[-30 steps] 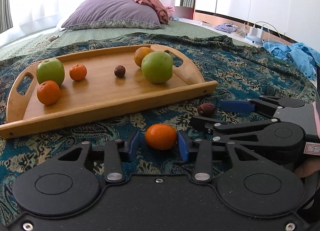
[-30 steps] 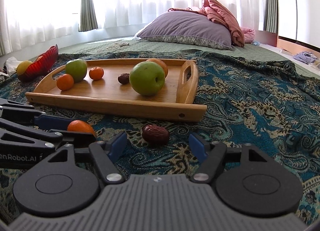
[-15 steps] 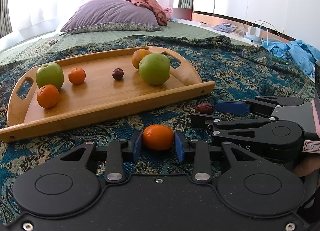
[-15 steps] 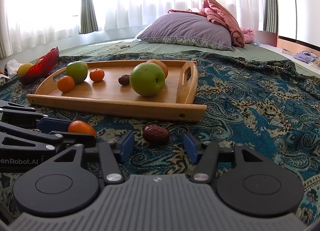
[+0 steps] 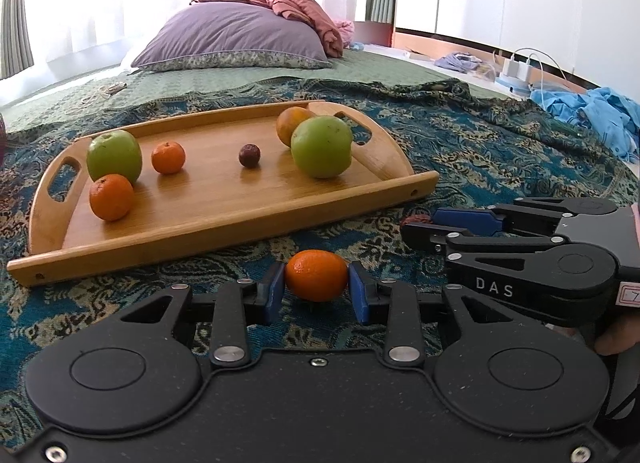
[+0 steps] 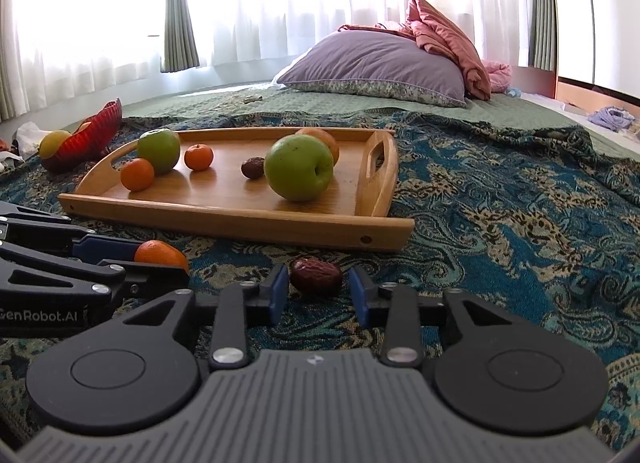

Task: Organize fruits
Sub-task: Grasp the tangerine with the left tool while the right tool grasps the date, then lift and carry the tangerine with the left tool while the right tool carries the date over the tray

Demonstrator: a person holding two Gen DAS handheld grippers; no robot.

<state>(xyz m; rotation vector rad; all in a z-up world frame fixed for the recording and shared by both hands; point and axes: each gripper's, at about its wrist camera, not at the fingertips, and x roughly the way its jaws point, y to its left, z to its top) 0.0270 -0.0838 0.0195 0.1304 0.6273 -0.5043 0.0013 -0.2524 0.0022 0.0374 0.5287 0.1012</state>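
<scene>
Tangerine (image 5: 316, 281) sits on the bedspread clamped between our left gripper (image 5: 316, 291) pads, date (image 6: 316, 276) lies crosswise inside our unclosed right gripper (image 6: 318, 293), tray (image 6: 248, 223) straight ahead of both.

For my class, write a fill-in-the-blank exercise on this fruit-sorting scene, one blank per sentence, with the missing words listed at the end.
1. The left claw is shut on a small ____ fruit, the tangerine.
2. The dried date between the open right claw pads lies on the patterned ____.
3. The wooden tray holds ____ green apples.
4. A second date lies inside the ____.

Missing words: orange; blanket; two; tray
</scene>
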